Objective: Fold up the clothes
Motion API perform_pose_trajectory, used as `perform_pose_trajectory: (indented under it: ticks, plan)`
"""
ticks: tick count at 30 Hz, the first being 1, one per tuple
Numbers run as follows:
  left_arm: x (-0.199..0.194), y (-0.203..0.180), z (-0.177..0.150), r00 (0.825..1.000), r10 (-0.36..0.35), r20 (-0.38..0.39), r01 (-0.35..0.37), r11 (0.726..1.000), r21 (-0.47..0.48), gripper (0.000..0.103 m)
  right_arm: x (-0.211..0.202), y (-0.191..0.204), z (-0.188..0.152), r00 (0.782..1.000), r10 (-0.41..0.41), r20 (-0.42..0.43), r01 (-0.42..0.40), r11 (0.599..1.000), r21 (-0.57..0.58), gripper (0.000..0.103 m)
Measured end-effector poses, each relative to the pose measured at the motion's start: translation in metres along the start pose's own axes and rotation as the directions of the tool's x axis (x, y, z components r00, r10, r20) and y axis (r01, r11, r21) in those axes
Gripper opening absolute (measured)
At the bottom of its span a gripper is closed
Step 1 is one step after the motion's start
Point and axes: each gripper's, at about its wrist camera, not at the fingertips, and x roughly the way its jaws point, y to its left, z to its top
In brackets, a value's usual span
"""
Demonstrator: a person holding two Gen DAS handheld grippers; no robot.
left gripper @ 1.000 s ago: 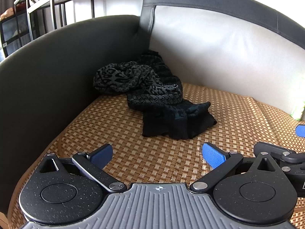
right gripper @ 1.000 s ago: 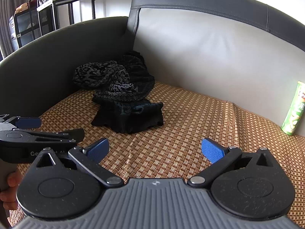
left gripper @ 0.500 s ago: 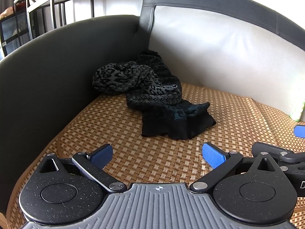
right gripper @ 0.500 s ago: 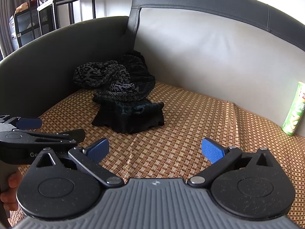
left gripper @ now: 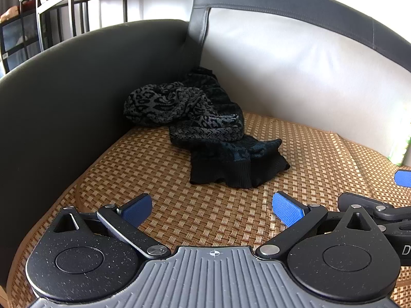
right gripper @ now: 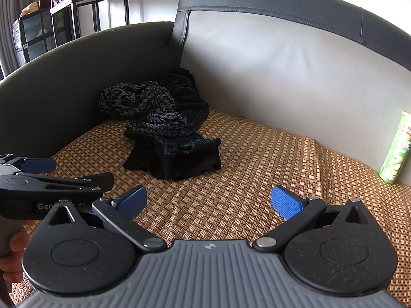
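Hovering short of the crumpled garment (left gripper: 205,133), both sets of tongs spread wide, holding nothing.
Garment runs from the far-left corner toward the left gripper (left gripper: 212,209) (nearer); right gripper (right gripper: 208,202) sits alongside.

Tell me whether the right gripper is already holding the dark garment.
No. The right gripper is open above the woven mat, and the dark garment lies crumpled further ahead, untouched.

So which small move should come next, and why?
Probably bring both grippers forward to the dark clothes. The left gripper and right gripper are open, hold nothing, and the clothes lie crumpled in the sofa corner, out of reach.
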Motion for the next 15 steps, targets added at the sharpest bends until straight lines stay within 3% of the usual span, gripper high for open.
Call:
perform_pose_trajectory:
  ticks: [15]
  plan:
    - [0.001, 0.003, 0.0025, 1.0, 0.001, -0.004, -0.001, 1.0, -0.016, 0.103, 0.0032, 0.0027, 0.0009, 1.0, -0.005, -0.007, 0.005, 1.0, -0.002, 0.103]
